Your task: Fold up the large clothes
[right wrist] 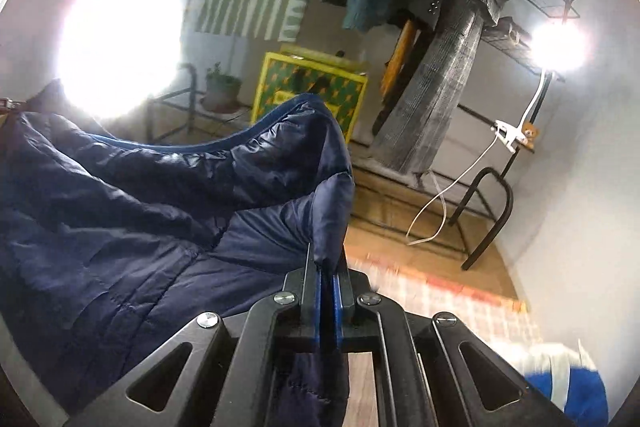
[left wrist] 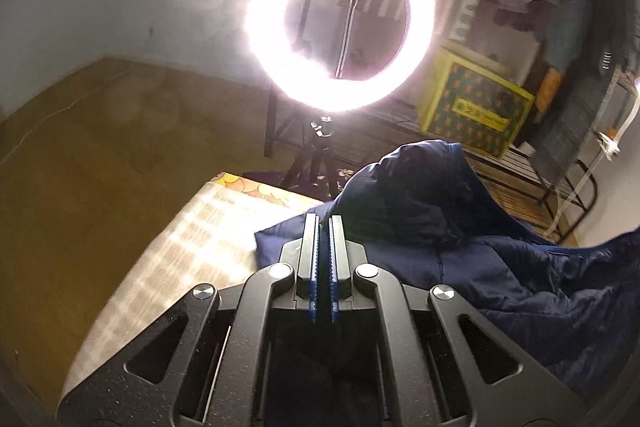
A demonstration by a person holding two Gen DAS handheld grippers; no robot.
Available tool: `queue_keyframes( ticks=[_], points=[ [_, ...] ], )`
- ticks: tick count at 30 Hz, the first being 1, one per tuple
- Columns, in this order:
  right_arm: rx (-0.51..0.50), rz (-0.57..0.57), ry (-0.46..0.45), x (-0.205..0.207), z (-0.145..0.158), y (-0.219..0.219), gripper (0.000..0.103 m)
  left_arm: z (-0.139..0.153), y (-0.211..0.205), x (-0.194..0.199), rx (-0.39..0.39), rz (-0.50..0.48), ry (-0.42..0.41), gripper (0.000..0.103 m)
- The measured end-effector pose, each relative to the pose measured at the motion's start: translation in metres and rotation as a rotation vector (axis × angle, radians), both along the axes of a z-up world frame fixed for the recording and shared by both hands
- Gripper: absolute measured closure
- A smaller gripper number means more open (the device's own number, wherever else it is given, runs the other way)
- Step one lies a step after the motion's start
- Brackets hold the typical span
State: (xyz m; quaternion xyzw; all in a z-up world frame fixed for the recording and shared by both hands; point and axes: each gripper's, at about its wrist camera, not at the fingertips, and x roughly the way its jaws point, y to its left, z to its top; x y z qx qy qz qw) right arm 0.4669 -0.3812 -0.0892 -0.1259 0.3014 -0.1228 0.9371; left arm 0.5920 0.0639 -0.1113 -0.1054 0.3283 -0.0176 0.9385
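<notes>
A large navy quilted jacket (left wrist: 460, 227) lies bunched on a bed with a pale checked cover (left wrist: 180, 259). My left gripper (left wrist: 324, 223) has its jaws almost together at the jacket's near edge; dark fabric hangs below its fingers, so it seems shut on the jacket. In the right wrist view the jacket (right wrist: 140, 219) is lifted and stretched to the left. My right gripper (right wrist: 328, 255) is shut on a fold of the jacket's edge, with fabric running between the blue pads and hanging below.
A bright ring light on a tripod (left wrist: 340, 15) stands just beyond the bed. A yellow and green box (left wrist: 476, 103) sits on a metal rack. Hanging clothes (right wrist: 432, 27), a clamp lamp (right wrist: 556, 47) and a blue and white item (right wrist: 572, 383) are at the right.
</notes>
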Motion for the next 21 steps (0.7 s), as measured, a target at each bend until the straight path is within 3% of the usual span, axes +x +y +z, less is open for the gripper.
queue_keyframes(
  ticks=[5,8,12,14,16,18,21],
  points=[
    [0.032,-0.049,0.115,0.058,-0.041,-0.018,0.102,-0.047,-0.035,0.051,0.170,0.054,0.081,0.099],
    [0.009,-0.058,0.224,0.079,-0.079,-0.021,0.101,-0.075,-0.045,0.071,0.219,0.101,0.157,0.093],
    [0.026,-0.058,0.285,0.084,-0.102,-0.024,0.098,-0.063,-0.037,0.065,0.243,0.156,0.130,0.093],
    [0.036,-0.068,0.276,0.081,-0.097,-0.027,0.085,-0.046,-0.034,0.053,0.247,0.167,0.090,0.093],
    [0.049,-0.082,0.256,0.076,-0.090,-0.031,0.076,-0.025,-0.039,0.032,0.203,0.105,0.046,0.093],
    [0.081,-0.074,0.242,0.067,-0.082,-0.035,0.076,-0.008,-0.058,0.008,0.160,-0.030,0.016,0.093],
    [0.166,-0.044,0.241,0.047,-0.076,-0.040,0.070,-0.002,-0.104,-0.016,0.185,-0.190,0.006,0.093]
  ],
)
